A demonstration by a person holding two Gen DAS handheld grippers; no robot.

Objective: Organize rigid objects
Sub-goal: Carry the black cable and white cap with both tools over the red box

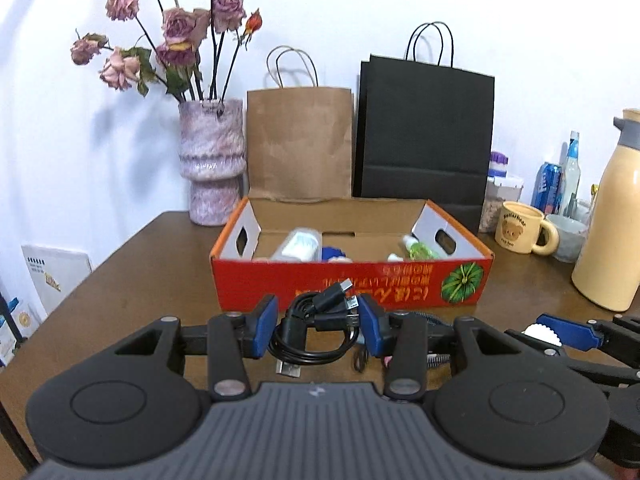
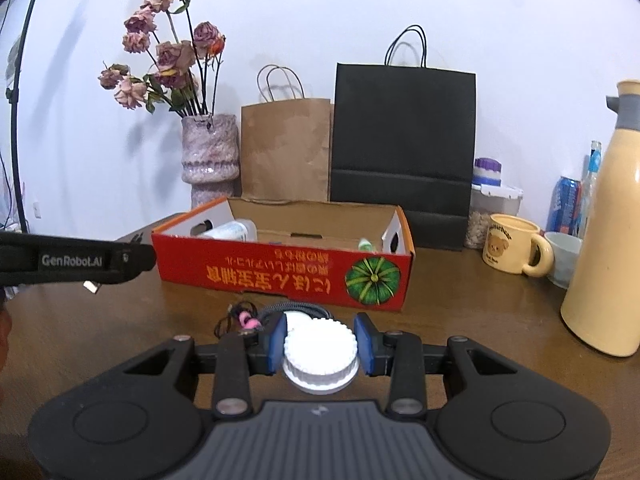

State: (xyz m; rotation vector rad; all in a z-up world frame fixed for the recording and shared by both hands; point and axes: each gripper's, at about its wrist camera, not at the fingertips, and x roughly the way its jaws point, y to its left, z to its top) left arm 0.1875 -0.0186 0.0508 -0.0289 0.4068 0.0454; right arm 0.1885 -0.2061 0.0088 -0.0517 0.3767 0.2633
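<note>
A coiled black USB cable [image 1: 316, 326] hangs between the blue pads of my left gripper [image 1: 318, 326], which is shut on it just in front of the red cardboard box [image 1: 352, 282]. The box holds a clear bottle [image 1: 298, 244], a blue item [image 1: 332, 253] and a green bottle [image 1: 418, 249]. My right gripper [image 2: 320, 344] is shut on a white ribbed lid [image 2: 320, 350] above the table, short of the red cardboard box [image 2: 280, 270]. The right gripper [image 1: 560, 330] also shows at the right of the left wrist view. The left gripper's body [image 2: 76, 260] enters the right wrist view from the left.
Behind the box stand a vase of dried roses [image 1: 212, 160], a brown paper bag [image 1: 300, 140] and a black paper bag [image 1: 426, 136]. At right are a bear mug [image 2: 512, 250], a cream thermos [image 2: 608, 240], a can and bottles. A braided cord and pink-trimmed hair ties [image 2: 248, 318] lie on the wooden table [image 1: 140, 272].
</note>
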